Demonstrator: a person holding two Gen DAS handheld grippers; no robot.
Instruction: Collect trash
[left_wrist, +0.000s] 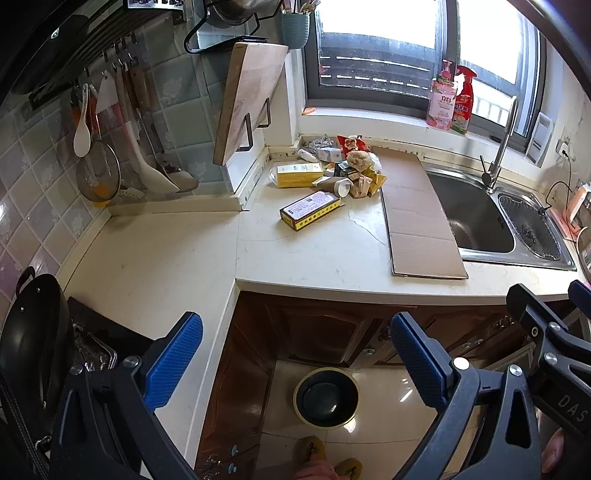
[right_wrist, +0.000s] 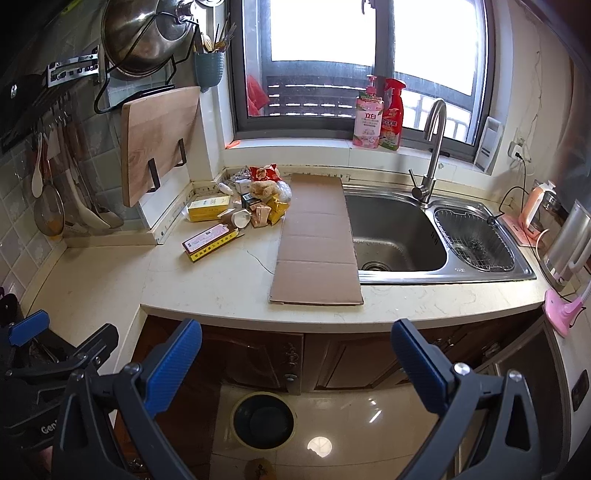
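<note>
While both tongs hang low at the bottom of their frames, spread wide with nothing between the blue pads, the trash pile (left_wrist: 338, 166) (right_wrist: 251, 203) lies well apart from them, up in the middle of each view at the back corner of the surface (left_wrist: 155, 266) (right_wrist: 221, 280) below the window. The left tongs (left_wrist: 295, 362) and right tongs (right_wrist: 297, 363) both sit out past the front edge of the surface, over the floor. A bin (left_wrist: 326, 397) (right_wrist: 263, 421) stands on the floor between the fingers in either view, just below the cabinet doors.

A long yellow box (left_wrist: 310, 208) (right_wrist: 210, 240) lies nearest the front of the pile, a paper cup (left_wrist: 334, 184) (right_wrist: 236, 218) on its side just behind it. To the right of the pile a flat cardboard sheet (left_wrist: 417, 218) (right_wrist: 317, 240) runs from the back wall to the front edge, its right side touching the sink (left_wrist: 469, 210) (right_wrist: 395, 229). Left of the pile the surface is bare down to its front edge.

The smaller wrappers at the back of the pile overlap and are hard to tell apart. A slippered foot (left_wrist: 312, 448) is cut off by the bottom of the left view.
</note>
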